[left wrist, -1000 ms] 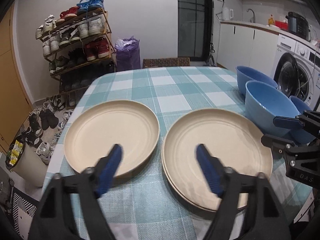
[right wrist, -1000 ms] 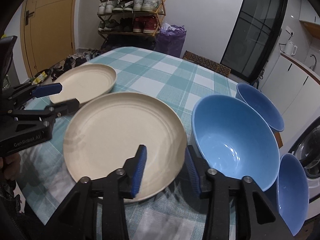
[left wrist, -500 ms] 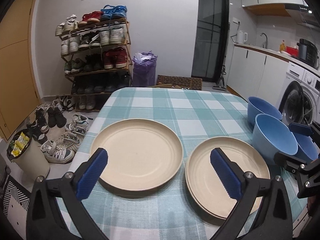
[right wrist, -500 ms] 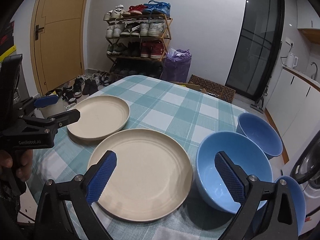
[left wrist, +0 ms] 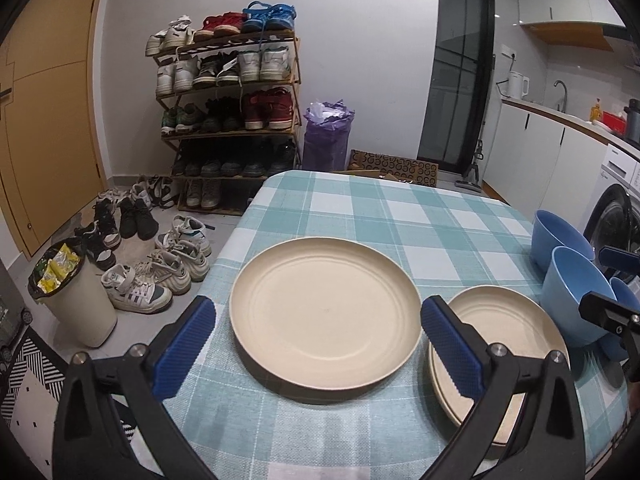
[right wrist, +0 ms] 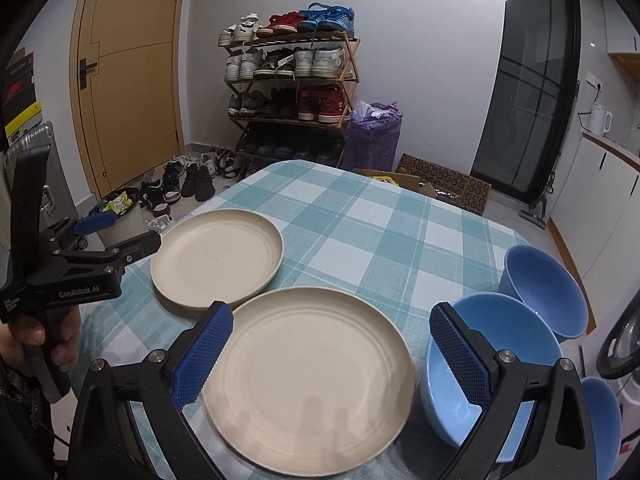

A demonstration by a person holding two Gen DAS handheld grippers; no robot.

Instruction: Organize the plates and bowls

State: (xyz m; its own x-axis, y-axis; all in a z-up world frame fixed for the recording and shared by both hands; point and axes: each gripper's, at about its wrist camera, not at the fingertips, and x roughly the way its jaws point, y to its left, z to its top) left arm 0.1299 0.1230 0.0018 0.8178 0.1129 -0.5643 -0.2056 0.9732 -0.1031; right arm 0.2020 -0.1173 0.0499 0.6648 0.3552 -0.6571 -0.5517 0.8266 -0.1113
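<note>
Lettering "GenRobot.AI" on left gripper, jaws wide and empty, right gripper likewise wide above stacked beige plates, single plate beside, blue bowls at checked bench right edge

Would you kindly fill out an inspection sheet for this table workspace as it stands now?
Surface: table under a teal-and-white checked cloth, flat.
Job's things: two cream plates, the far plate alone, the near plate showing a doubled rim in the left wrist view, perhaps stacked; three blue bowls at the right edge, the far bowl, the middle bowl, the near bowl.
Clutter: nothing seen on the cloth.
Grippers: left gripper and right gripper, jaws wide open, holding nothing.
Cables: nothing seen.
Surroundings: shoe rack, shoes on the floor, purple bag, waste bin, washing machine.
</note>
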